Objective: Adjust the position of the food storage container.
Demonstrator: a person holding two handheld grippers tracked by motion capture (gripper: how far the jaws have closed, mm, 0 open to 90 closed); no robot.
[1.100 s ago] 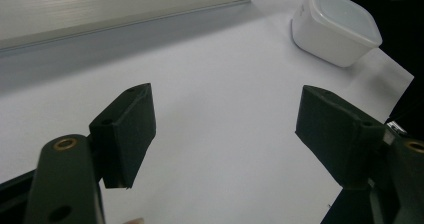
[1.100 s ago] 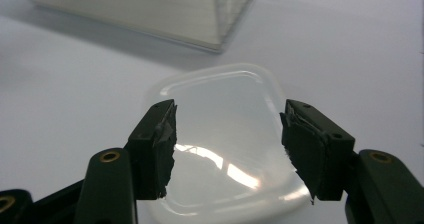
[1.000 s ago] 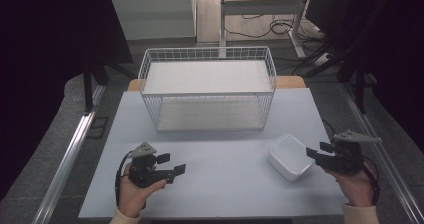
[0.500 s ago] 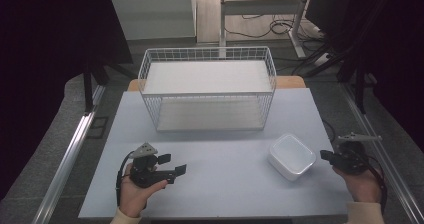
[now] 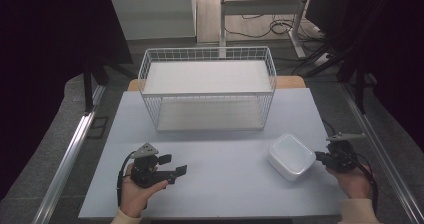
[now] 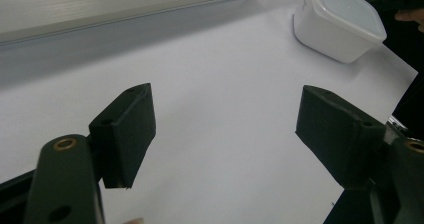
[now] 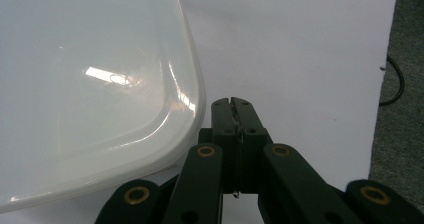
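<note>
White tabletop [image 5: 225,184]: lidded white plastic box [image 5: 291,156] lower right, likely light, slick; grip its rim. Right gripper [image 7: 233,103] pressed together, empty; left gripper [image 6: 225,129] spread.

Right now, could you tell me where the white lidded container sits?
In the high view, the white container sits right of the table's centre, beside the right gripper.

White lidded plastic container [image 5: 292,156] sits upright near the table's right edge.

container [image 7: 90,84]: glossy smooth white plastic | basket [image 5: 207,91]: white-coated wire | table [image 5: 225,184]: matt smooth white
</note>
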